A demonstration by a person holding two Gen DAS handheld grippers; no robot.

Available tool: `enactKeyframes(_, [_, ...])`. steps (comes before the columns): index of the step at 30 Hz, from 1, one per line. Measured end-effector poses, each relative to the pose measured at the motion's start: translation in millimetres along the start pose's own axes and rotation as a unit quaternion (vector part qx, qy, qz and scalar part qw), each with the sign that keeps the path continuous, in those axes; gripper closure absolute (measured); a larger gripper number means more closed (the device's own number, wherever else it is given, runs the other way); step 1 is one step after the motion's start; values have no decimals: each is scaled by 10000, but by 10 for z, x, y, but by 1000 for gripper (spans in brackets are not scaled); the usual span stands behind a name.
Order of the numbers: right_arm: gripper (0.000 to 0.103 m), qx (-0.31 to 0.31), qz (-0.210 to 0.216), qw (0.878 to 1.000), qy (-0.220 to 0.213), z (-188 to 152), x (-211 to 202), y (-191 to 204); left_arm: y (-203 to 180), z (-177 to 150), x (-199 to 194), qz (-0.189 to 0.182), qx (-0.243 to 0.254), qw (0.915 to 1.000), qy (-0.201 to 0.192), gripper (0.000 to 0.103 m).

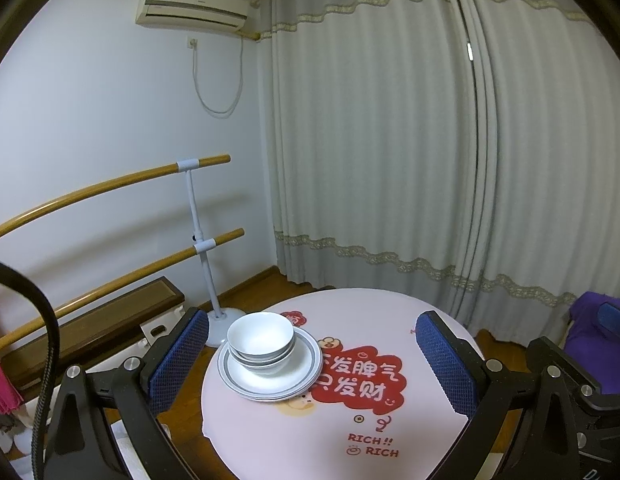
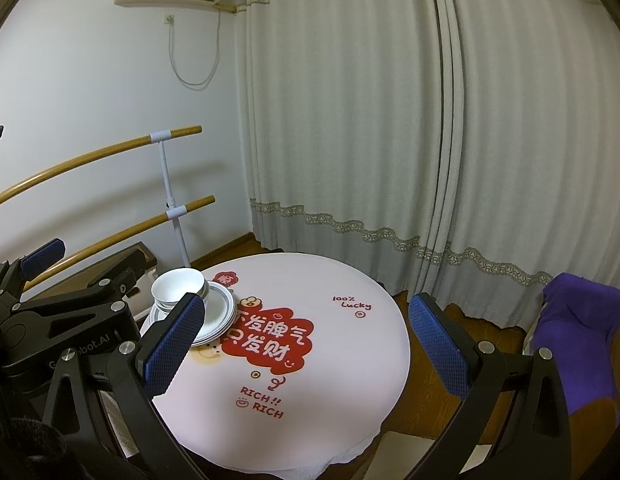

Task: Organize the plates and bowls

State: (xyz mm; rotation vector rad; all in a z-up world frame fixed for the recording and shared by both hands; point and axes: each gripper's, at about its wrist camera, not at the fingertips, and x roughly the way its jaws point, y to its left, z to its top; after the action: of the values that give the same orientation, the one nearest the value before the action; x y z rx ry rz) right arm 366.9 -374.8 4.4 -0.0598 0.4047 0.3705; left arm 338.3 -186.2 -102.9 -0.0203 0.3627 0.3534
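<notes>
While both claws gape, bowls [image 1: 260, 339] atop plates [image 1: 270, 376]

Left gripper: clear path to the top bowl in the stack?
Probably yes. The left gripper is open and empty, and the top bowl sits exposed on the stacked plates ahead, toward its left finger, with nothing between. The right gripper stays off to the side.

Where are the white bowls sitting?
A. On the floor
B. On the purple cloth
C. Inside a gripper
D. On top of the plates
D: the stacked bowls rest on the stack of plates on the round table, and both grippers are open and empty.
</notes>
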Motion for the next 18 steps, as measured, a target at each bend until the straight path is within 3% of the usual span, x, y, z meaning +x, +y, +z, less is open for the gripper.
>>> enactKeyframes(18, [0, 34, 21, 10000, -14, 31, -9, 43, -1, -59, -16, -9, 51, 10000, -62, 1])
